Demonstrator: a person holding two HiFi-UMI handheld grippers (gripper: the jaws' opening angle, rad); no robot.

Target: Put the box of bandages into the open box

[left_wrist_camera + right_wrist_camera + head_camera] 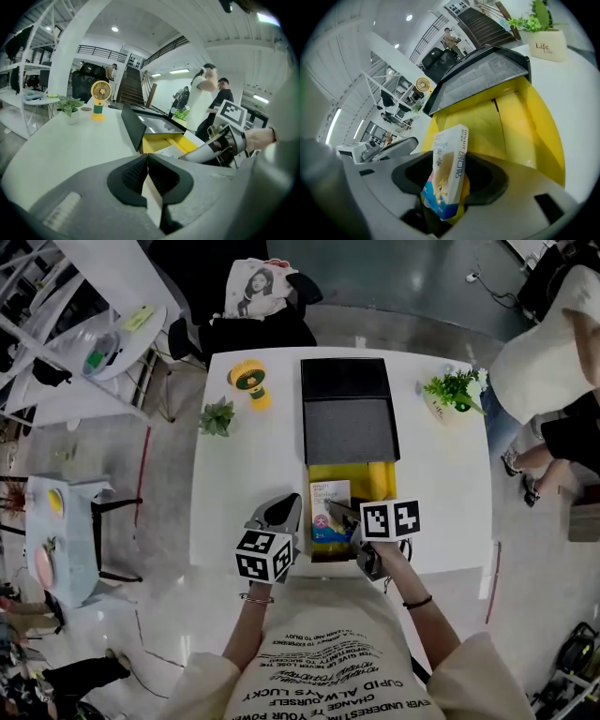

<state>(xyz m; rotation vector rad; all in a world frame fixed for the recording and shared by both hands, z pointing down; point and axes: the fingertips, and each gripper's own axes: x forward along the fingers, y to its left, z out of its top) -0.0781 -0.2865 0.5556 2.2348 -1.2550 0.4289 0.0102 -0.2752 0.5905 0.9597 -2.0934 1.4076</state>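
I observe a grey floor [422, 277] around a white table [244, 474] bearing two potted plants and a yellow fan [249, 381]. The open box [386, 476] sits at the near edge, its yellow interior exposed and its black lid [347, 399] laid back. The box of bandages [330, 508] is inside at its left, tilted on edge. The right gripper [342, 515] straddles it with jaws spread and pads off the carton. The left gripper [148, 161] is closed and empty, over the table beside the box.

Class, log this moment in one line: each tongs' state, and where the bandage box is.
left tongs: shut, empty | right tongs: open | bandage box: between right tongs, over open box
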